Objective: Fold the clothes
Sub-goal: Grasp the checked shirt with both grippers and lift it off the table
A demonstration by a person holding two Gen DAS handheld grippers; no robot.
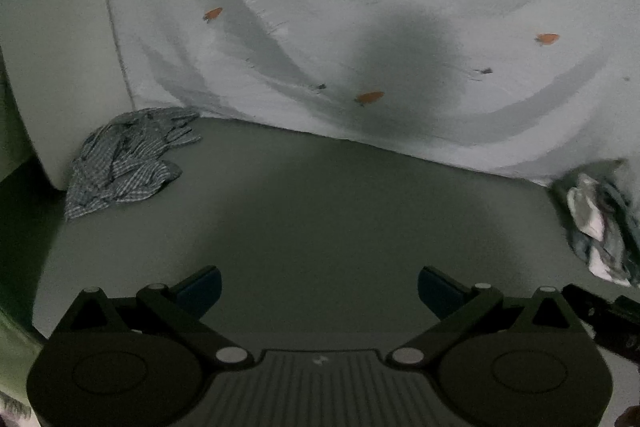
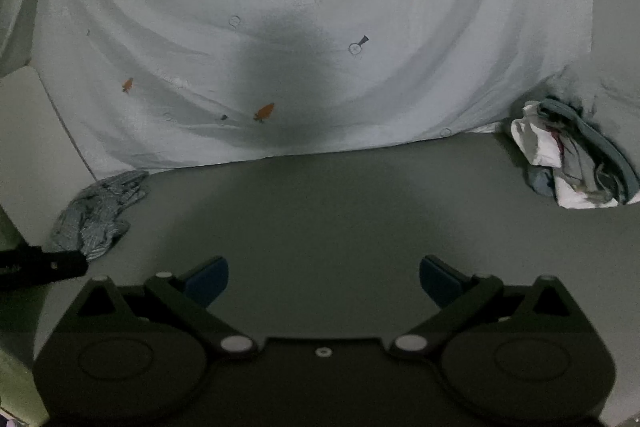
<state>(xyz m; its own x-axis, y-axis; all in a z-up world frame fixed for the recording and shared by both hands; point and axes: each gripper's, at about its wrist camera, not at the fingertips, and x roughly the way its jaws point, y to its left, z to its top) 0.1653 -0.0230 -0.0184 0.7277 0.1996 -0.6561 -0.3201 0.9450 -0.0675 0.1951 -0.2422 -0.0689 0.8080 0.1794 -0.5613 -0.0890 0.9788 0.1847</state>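
Note:
A crumpled blue-and-white checked garment [image 1: 124, 163] lies at the far left of the grey table [image 1: 304, 211], against the backdrop; the right wrist view shows the garment [image 2: 96, 215] at its left too. A stack of white and grey-blue clothes [image 1: 600, 223] sits at the far right, larger in the right wrist view [image 2: 576, 159]. My left gripper [image 1: 320, 291] is open over bare table, nothing between its blue pads. My right gripper [image 2: 324, 281] is likewise open and empty. Both hover near the table's front, well short of either pile.
A pale sheet with small carrot prints [image 1: 360, 27] hangs behind the table as a backdrop. A white block [image 1: 60, 67] stands at the left beside the checked garment. Part of the other gripper shows at the right edge [image 1: 608, 319] and the left edge [image 2: 36, 267].

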